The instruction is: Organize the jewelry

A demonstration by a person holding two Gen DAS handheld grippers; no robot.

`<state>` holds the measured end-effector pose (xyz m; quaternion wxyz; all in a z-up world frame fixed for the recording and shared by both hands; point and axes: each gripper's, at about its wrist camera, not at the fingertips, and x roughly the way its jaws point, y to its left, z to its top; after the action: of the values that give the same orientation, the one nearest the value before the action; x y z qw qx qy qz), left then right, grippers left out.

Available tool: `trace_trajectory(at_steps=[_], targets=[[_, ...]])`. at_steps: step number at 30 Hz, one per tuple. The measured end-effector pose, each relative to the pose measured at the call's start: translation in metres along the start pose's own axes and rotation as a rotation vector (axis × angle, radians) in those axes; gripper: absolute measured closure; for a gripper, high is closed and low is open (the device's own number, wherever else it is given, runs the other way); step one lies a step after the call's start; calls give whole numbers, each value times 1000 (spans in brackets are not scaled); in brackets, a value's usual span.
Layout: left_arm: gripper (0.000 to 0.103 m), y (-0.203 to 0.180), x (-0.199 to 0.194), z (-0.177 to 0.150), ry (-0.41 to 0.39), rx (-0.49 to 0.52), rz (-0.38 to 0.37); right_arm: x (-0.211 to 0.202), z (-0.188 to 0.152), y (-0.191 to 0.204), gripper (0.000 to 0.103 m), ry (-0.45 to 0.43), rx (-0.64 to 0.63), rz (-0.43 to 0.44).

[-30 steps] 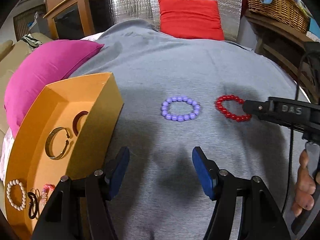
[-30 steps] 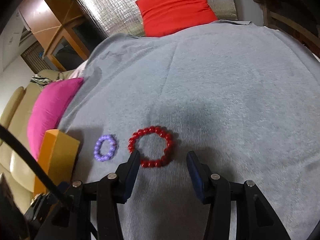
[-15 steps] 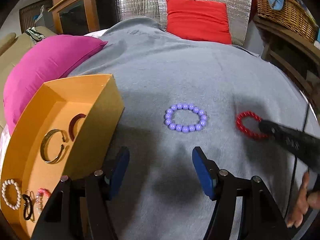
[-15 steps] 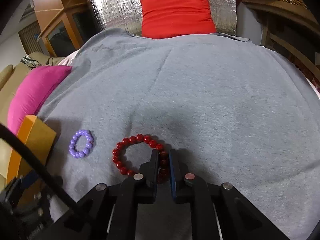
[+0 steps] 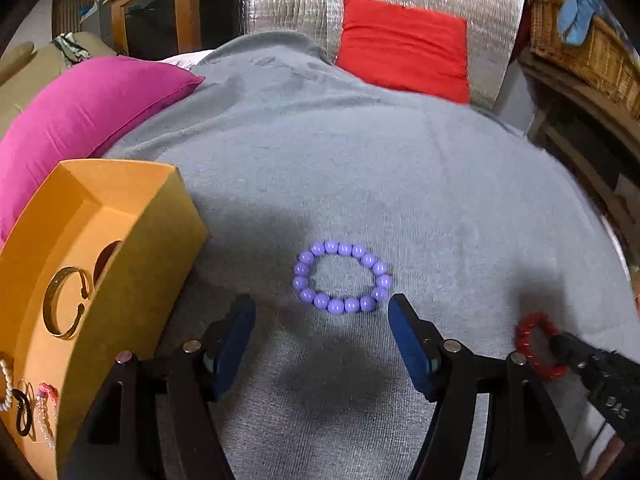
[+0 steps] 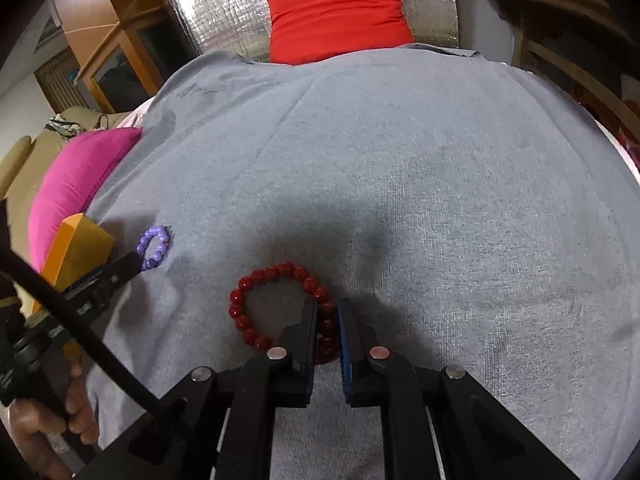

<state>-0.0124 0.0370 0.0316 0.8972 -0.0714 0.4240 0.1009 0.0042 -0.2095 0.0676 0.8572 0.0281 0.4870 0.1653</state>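
Two tools work over a grey blanket-covered bed [image 6: 400, 160]. The right tool [image 6: 328, 320] is pinched narrow on the near side of a red round-bead bracelet [image 6: 256, 280] lying on the blanket. The left tool [image 5: 320, 332] hovers wide open just short of a purple round-bead bracelet [image 5: 342, 280]. Both bracelets look light, smooth and floppy, so gripping across one bead strand suits best. An orange cardboard box [image 5: 132, 256] holding other jewelry stands to the left.
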Motion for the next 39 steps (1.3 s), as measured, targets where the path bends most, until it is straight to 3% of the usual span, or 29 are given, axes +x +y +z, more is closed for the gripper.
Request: trace_trajectory(at_steps=[8,13,18,25,39], targets=[[33,-9,2,-6,7,77,44,-3,0,-3,90,23,4,6],[33,-3,2,-3,-4,52,31,-18,-3,-18,78,40,56,20],[30,-9,10,-1,-3,80,37,-22,-7,-33,72,57,108,36],[29,-16,12,4,-17,95,44,-19,-8,-44,71,67,166,85],[29,-19,21,13,-10,83,30,-19,-10,-43,69,61,160,81]])
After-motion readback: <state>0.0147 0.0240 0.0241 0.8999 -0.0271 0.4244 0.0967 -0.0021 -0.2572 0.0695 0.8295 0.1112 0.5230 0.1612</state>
